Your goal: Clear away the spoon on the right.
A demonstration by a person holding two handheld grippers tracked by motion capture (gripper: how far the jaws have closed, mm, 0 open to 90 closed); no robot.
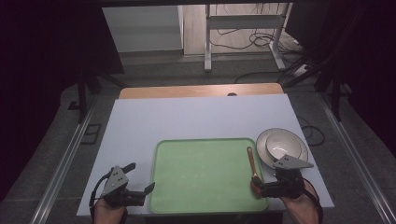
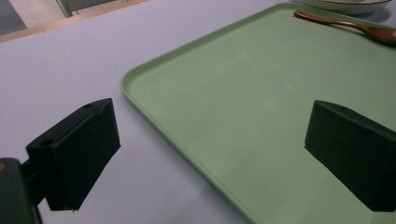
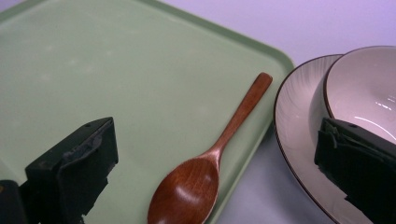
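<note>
A brown wooden spoon (image 1: 252, 163) (image 3: 219, 158) lies along the right side of a pale green tray (image 1: 201, 175) (image 3: 116, 70), its bowl end near the rim and nearest me. My right gripper (image 1: 266, 178) (image 3: 215, 140) is open and low, one jaw over the tray and the other over the white plate (image 1: 261, 142) (image 3: 292, 121). The spoon's bowl lies between the jaws, untouched. My left gripper (image 1: 140, 177) (image 2: 210, 135) is open and holds nothing. It straddles the tray's left rim (image 2: 154, 116), one jaw over the table and the other over the tray.
A white bowl (image 1: 285, 144) (image 3: 369, 88) sits on the plate just right of the tray. The tray rests on a white tabletop (image 1: 187, 116) with a wooden strip (image 1: 201, 90) at the far edge. A desk frame and cables stand on the floor beyond.
</note>
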